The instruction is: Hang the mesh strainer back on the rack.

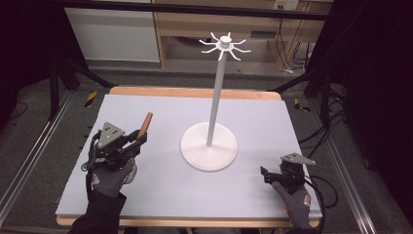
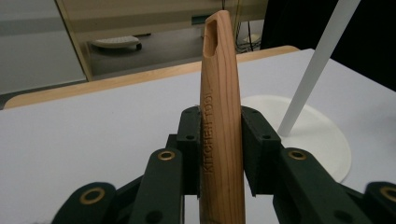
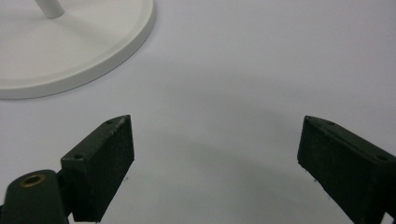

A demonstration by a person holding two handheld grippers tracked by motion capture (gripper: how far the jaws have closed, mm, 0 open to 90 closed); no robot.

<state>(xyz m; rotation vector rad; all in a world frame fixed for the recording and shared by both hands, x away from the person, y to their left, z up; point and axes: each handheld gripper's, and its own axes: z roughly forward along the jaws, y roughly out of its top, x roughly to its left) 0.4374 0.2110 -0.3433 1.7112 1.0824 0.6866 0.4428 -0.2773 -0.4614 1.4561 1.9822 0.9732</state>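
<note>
Centrally on pale grey table: white stand, round base, slim upright pole, ring of curved hooks at top. Left gripper at table's left side, gloved left hand behind it; jaws pinched on wooden handle, handle rising between pads, tip tilted up and away, slot near tip, "KITCHEN TOOL" stamped along side. Right gripper low over table's right front, jaws spread wide, bare tabletop between them, stand base just beyond. Gloved right hand holds it.
</note>
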